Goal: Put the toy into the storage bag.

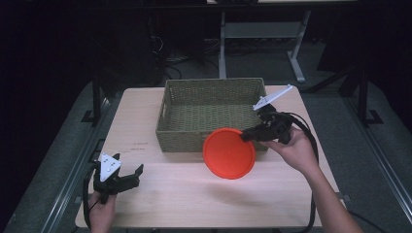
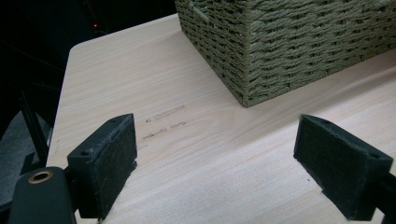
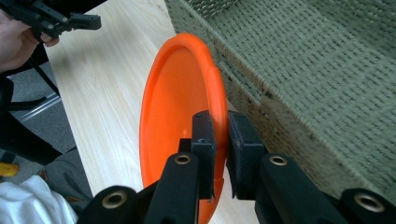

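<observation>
Orange plate hangs tilted in front of the near wall of the woven basket, held up off the wooden table by the right gripper. From the high view I see the plate's face turned toward the person's side, its upper edge overlapping the basket's front wall and its lower edge over bare tabletop, with a soft shadow under it. The right hand reaches in from the right, and the gripper's jaws are pinched onto the plate's rim at its upper right.

In the right gripper view the hold is plain: the two black jaws are closed on the raised rim of the plate, one pad on the inner side and one on the outer, and the basket wall runs just beside the plate on the right.

The left gripper sits well apart from all this, near the table's front left corner, held low by the left hand. Its jaws stand wide open with nothing between them; the left gripper view looks past both pads at bare table, with the basket corner farther off.
</observation>
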Available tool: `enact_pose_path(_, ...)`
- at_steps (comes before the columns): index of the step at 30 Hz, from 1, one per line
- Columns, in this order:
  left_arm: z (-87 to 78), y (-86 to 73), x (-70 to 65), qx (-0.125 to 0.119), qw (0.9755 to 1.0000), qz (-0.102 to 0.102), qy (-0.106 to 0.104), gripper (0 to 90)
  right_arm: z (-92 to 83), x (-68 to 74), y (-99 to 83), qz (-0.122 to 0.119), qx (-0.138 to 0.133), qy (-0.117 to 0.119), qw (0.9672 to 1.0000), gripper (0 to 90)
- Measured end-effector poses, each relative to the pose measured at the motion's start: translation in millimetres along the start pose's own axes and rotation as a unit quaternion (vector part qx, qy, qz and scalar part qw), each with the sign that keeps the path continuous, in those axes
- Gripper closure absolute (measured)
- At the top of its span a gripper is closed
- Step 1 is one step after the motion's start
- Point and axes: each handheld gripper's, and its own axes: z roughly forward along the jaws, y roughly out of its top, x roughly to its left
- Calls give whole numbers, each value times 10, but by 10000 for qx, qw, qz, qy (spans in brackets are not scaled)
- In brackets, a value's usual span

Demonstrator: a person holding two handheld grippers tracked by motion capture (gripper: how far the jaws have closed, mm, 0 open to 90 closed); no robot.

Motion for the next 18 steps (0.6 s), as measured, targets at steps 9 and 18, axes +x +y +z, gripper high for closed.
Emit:
enact_pose_path(9, 4, 4, -4, 18, 10000, 28, -14, 128, -36, -36, 148, -16, 0, -51, 10000, 819)
enact_pose_path(18, 1, 1, 2, 8, 10000, 10, -11, 129, -99, -59, 326, -31, -50, -123, 9999, 819)
